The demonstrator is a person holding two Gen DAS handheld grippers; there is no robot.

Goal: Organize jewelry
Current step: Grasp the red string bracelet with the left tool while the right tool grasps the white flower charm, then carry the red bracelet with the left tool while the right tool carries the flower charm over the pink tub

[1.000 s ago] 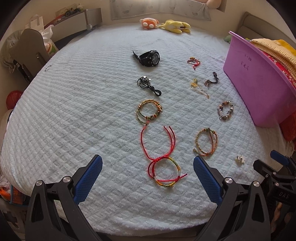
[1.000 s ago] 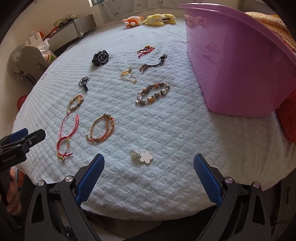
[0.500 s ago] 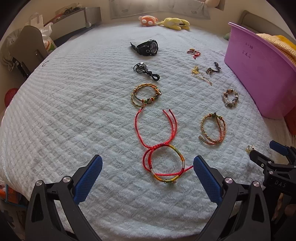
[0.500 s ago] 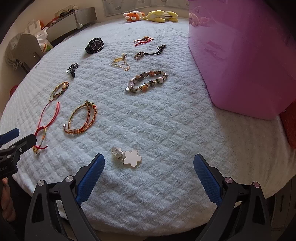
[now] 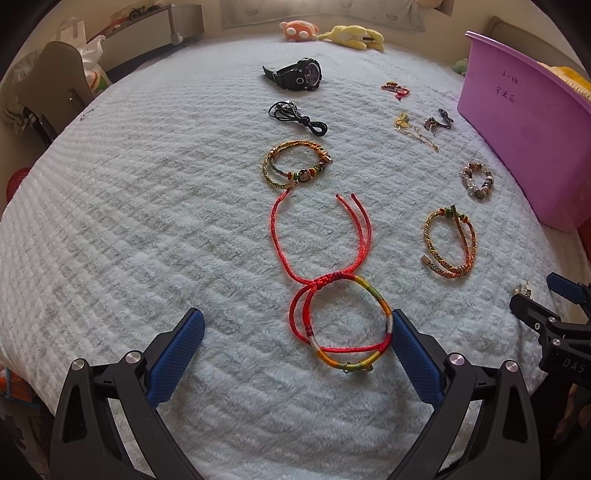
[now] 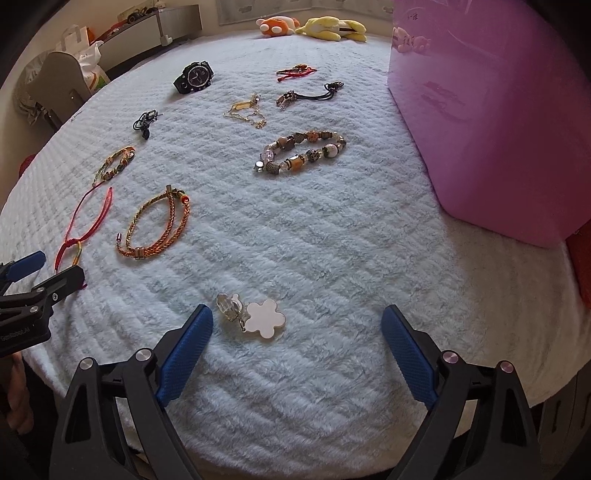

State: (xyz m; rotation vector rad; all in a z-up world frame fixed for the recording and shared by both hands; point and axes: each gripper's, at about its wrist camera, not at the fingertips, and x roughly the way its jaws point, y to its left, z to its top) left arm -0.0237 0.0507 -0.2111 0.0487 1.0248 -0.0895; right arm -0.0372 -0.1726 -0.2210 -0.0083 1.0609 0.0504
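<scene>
A red cord bracelet [image 5: 325, 281] with a rainbow loop lies on the white blanket [image 5: 147, 221]. My left gripper [image 5: 295, 321] stands open low over it, and the loop lies between the fingers with its right edge by the right pad. In the right wrist view a white flower charm [image 6: 266, 319] with a clear bead lies between the fingers of my right gripper [image 6: 297, 315], nearer the left one. Those jaws are wide and closing, and the pads do not touch the charm. A purple bin [image 6: 480, 110] stands at the right.
More pieces lie spread on the blanket: a black watch [image 5: 299, 75], a black cord [image 5: 295, 116], a braided orange bracelet [image 6: 147, 253], a beaded bracelet [image 6: 301, 151], a gold chain [image 6: 247, 112]. Plush toys [image 5: 332, 33] sit at the far edge.
Both grippers have sunk toward the blanket. The rainbow loop now lies between the left fingers and the flower charm between the right ones. The right jaws have narrowed slightly.
</scene>
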